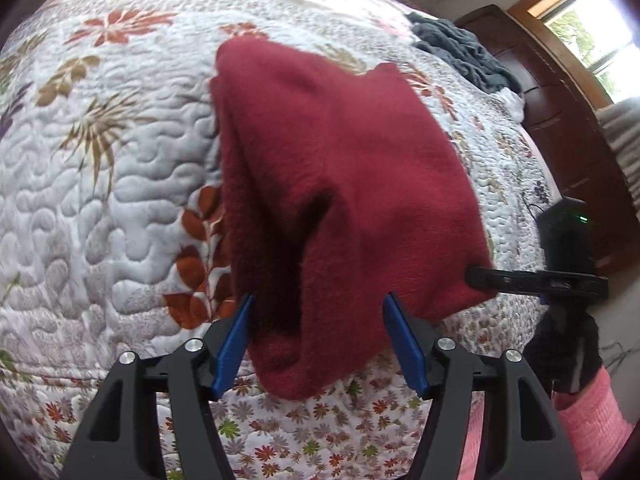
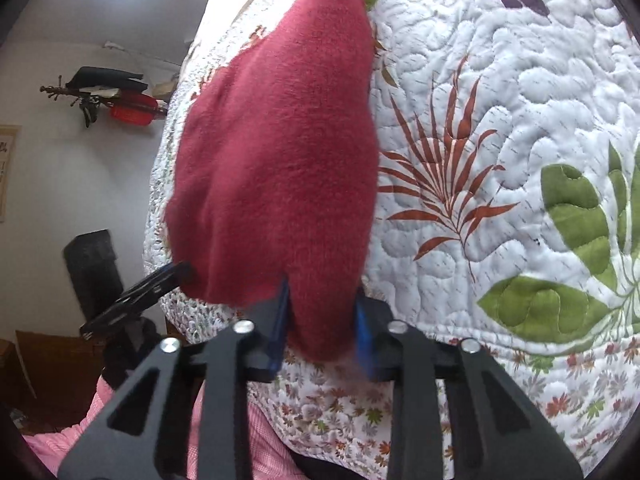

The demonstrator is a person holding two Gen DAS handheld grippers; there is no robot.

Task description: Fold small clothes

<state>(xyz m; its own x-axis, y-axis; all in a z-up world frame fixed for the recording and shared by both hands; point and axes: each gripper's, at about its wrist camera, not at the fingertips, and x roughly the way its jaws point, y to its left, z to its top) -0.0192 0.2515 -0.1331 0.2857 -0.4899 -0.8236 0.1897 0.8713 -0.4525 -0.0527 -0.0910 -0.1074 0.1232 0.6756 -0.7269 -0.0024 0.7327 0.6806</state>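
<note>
The left gripper point(image 1: 318, 308) has its blue-padded fingers point(image 1: 234, 340) spread wide, with the near hem of the red sweater point(image 1: 340, 184) lying between them. The fabric bulges up through the gap and does not look pinched by either pad. Seen from the right wrist camera, this gripper point(image 2: 182, 270) reaches the garment's near left corner with dark fingers, but whether it grips there cannot be told.

The right gripper point(image 2: 322, 312) is closed tight on the sweater point(image 2: 280, 152); its blue pads point(image 2: 282, 320) press in on both sides of a narrow bunch of the near hem. In the left wrist view the same gripper point(image 1: 476, 272) meets the garment's near right corner, and a black-gloved hand point(image 1: 568, 344) with a pink sleeve point(image 1: 592, 408) sits behind it.

The sweater is fuzzy and dark red, and it lies on the floral quilt point(image 1: 100, 184) close to the bed's near edge, its hem toward the grippers. Its long axis runs from that near edge toward the far side of the bed, narrowing at the far end. A deep fold runs lengthwise along its left half.

A grey garment point(image 1: 460, 52) is heaped near the quilt's far right corner, well apart from the sweater, beside a dark wooden bed frame point(image 1: 560, 120).
</note>
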